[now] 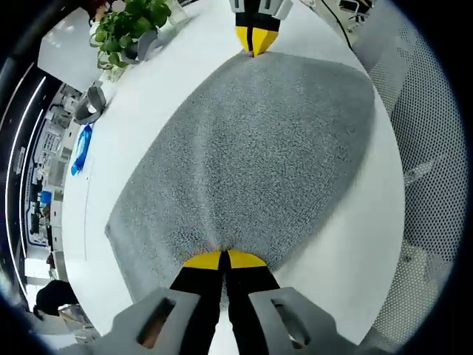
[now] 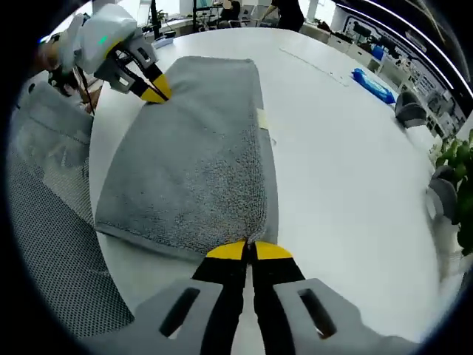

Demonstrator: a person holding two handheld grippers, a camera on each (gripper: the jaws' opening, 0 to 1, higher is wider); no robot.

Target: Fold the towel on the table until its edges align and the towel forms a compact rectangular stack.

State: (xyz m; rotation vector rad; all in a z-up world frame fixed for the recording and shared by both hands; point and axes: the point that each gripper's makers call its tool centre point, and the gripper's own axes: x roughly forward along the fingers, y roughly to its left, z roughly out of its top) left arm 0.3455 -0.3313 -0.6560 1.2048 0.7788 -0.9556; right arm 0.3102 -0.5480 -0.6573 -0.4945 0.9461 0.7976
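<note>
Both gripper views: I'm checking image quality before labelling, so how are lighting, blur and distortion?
Left gripper view: even, bright light, the towel bulges from fisheye bending, and its weave softens toward the right edge. Right gripper view: the white table is bright with mild glare, towel texture is sharp near the right tool, edges curve strongly.
</note>
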